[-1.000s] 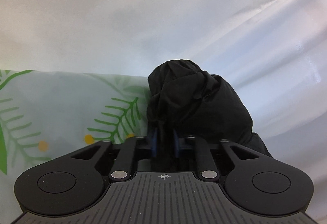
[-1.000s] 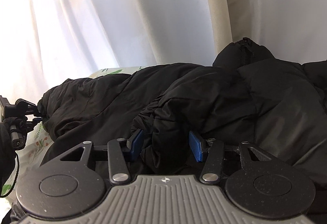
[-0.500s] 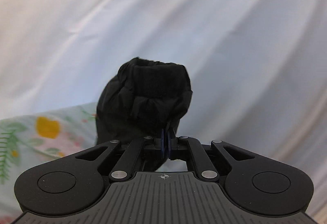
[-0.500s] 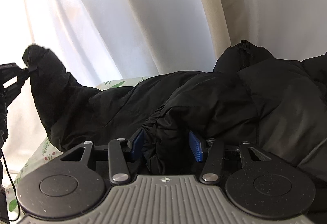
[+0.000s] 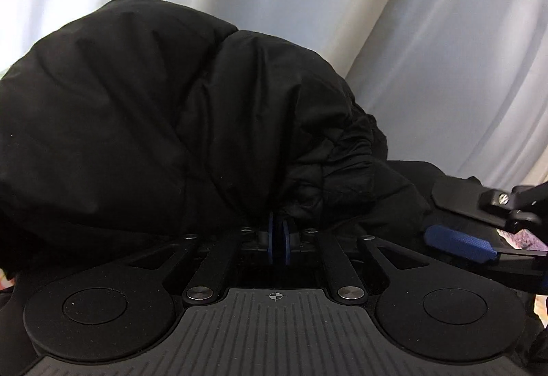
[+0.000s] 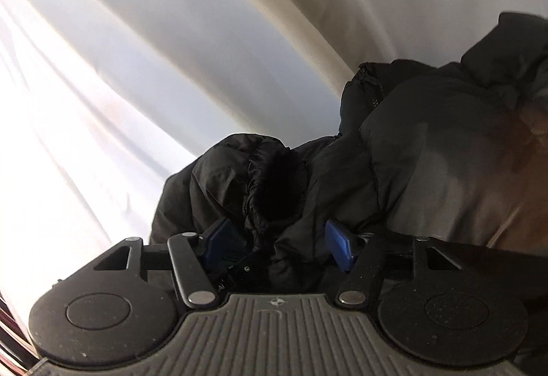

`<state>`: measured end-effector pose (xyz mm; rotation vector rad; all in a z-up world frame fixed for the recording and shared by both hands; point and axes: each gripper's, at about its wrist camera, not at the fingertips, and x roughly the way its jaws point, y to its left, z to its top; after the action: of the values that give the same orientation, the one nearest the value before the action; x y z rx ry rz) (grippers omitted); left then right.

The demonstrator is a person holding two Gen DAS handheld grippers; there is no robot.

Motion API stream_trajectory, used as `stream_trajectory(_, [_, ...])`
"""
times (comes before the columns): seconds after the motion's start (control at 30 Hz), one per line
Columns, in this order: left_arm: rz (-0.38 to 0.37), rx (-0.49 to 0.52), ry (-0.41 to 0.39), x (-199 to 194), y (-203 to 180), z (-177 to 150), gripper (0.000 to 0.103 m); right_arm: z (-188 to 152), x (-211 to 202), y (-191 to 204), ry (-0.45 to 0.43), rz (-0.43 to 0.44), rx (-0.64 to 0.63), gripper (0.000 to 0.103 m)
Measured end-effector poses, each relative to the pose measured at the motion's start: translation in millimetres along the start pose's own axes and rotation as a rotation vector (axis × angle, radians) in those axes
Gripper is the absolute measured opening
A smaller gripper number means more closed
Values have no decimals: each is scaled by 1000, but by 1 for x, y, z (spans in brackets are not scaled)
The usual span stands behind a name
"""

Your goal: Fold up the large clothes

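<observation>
A black puffy jacket (image 5: 144, 122) fills the left wrist view, its sleeve bunched over my left gripper (image 5: 279, 235), whose blue pads are pressed together on the fabric. In the right wrist view the jacket (image 6: 428, 163) lies at right and a sleeve cuff (image 6: 274, 184) sits between the blue pads (image 6: 337, 244) of my right gripper (image 6: 279, 242), which stand wide apart. The right gripper also shows at the right edge of the left wrist view (image 5: 479, 239).
White curtains (image 5: 394, 16) hang close behind the jacket in both views (image 6: 137, 67). A sliver of the patterned sheet (image 5: 520, 235) shows at the right edge of the left wrist view.
My left gripper has carried the sleeve up and over to the right, onto the jacket body near the right gripper. The right gripper has tilted and stays open around the cuff.
</observation>
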<state>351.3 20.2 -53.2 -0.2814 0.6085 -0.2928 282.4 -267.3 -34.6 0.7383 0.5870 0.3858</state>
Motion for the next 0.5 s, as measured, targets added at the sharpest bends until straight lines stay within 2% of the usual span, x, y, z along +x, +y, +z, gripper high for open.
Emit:
stream_trajectory(0.13, [-24,-46,2,-12,3,3,9,7,17,1,29,42,59,73])
stream_trajectory(0.3, [-27,-59,1,-21,13,-3,9,16,58,4,71,28,70,82])
stream_trajectory(0.4, [-29,-78,4,-21,15,-6,9,18,80,12,99,-9,29,82])
stream_trajectory(0.43, [-28,-80,5,-20,12,-7,9,17,84,14,106,-15,13,74])
stream_trajectory(0.47, [-25,-80,7,-22,12,-8,9,17,89,17,110,-20,-1,50])
stream_trajectory(0.5, [-20,-79,7,-25,13,-9,10,19,95,19,117,-32,-13,39])
